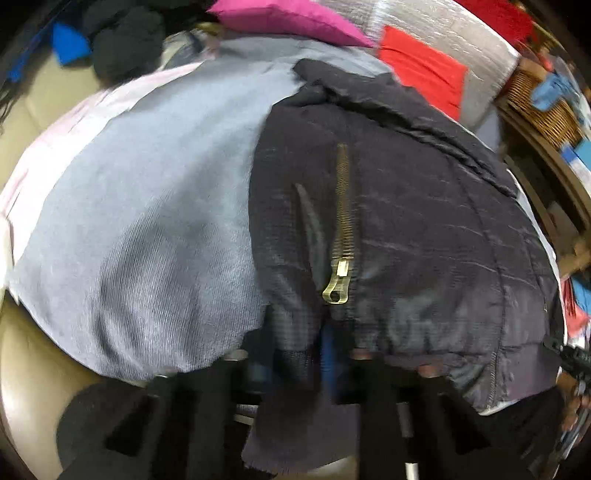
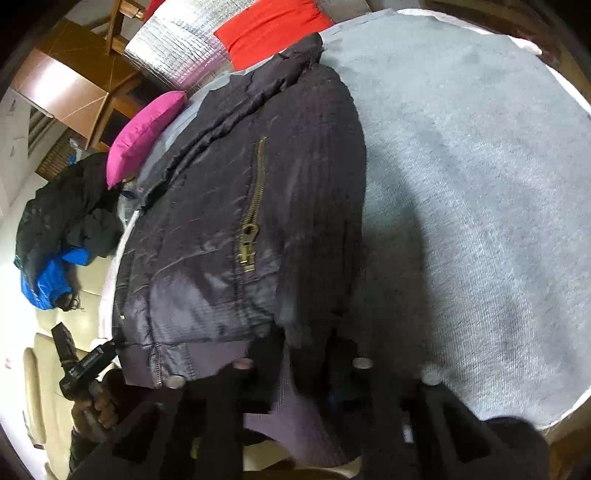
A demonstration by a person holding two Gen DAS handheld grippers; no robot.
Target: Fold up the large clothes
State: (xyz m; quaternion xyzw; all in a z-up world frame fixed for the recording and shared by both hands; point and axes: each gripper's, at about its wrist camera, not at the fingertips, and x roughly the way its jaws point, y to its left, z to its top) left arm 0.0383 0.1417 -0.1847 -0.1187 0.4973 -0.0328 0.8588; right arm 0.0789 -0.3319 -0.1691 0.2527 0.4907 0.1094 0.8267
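Observation:
A dark navy puffer jacket with a brass pocket zip lies on a light blue-grey cloth. In the left wrist view my left gripper is shut on the jacket's ribbed hem at the near edge. In the right wrist view the same jacket lies left of centre on the blue-grey cloth, and my right gripper is shut on its hem too. The left gripper shows there at the lower left, held by a hand. The fingertips are buried in fabric.
A pink cushion and a red cushion lie beyond the jacket, against silver quilted material. A dark and blue garment pile sits on the beige sofa. A wicker basket and wooden furniture stand at the sides.

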